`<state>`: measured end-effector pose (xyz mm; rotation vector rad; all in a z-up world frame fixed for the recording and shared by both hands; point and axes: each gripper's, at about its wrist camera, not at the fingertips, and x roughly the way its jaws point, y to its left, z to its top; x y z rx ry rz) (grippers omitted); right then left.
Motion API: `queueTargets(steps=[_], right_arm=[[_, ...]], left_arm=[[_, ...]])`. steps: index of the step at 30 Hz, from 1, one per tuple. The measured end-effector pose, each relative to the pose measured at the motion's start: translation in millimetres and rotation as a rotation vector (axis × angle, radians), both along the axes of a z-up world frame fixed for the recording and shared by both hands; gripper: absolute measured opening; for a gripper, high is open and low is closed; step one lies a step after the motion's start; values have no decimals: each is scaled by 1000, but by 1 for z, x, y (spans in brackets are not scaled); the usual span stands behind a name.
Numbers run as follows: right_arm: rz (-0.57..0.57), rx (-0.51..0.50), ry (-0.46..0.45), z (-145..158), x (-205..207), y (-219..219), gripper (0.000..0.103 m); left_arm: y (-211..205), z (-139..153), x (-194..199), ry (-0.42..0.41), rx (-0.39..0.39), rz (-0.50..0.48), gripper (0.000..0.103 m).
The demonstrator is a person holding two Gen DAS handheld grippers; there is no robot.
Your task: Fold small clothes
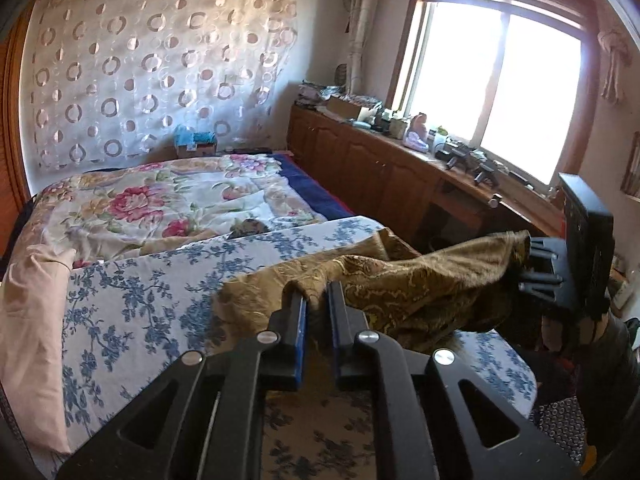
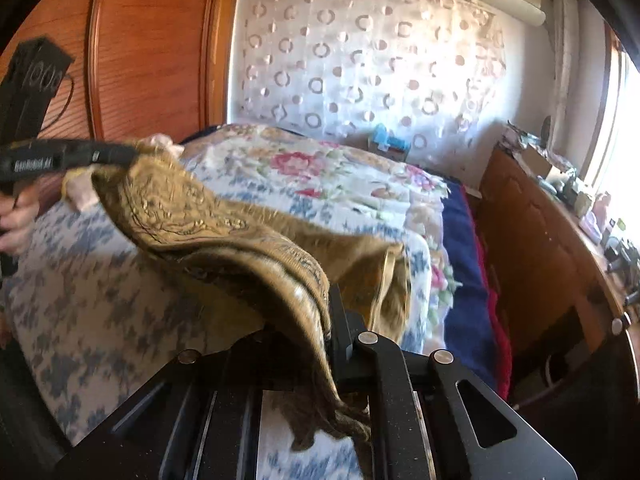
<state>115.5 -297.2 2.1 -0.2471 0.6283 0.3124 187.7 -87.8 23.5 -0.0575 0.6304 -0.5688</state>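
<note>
A golden-brown patterned garment [image 1: 420, 280] [image 2: 208, 216] hangs stretched between both grippers above a bed with a blue-flowered sheet [image 1: 140, 300] [image 2: 80, 280]. My left gripper [image 1: 316, 300] is shut on one end of it, with cloth bunched between its blue pads. In the right wrist view the left gripper [image 2: 120, 154] grips the far corner at the left, with a hand [image 2: 16, 220] on its handle. My right gripper [image 2: 320, 312] is shut on the other end. Cloth drapes over its left finger and hides it. In the left wrist view the right gripper [image 1: 536, 264] holds the cloth at the right.
A rumpled floral quilt [image 1: 160, 200] lies further up the bed, and a pink pillow [image 1: 32, 320] lies at its left edge. A low wooden cabinet [image 1: 380, 168] with clutter on top runs under the window on the right. A wooden wardrobe [image 2: 152, 40] stands on the left.
</note>
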Motion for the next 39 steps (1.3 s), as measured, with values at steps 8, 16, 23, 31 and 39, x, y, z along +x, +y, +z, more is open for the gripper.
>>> queueTargets(steps=[8, 16, 23, 31, 39], right_arm=[[12, -9, 50, -12, 66, 5, 8], [54, -25, 62, -20, 108, 11, 2], [138, 3, 36, -8, 136, 25, 2], [-13, -42, 148, -24, 172, 10, 31], [-141, 19, 80, 9, 117, -38, 57]], left_arm=[[21, -6, 26, -6, -6, 50, 30], [19, -33, 65, 73, 43, 59, 31], [12, -43, 78, 98, 42, 58, 31], [-9, -57, 89, 121, 98, 40, 31], [-16, -74, 113, 177, 143, 41, 31]])
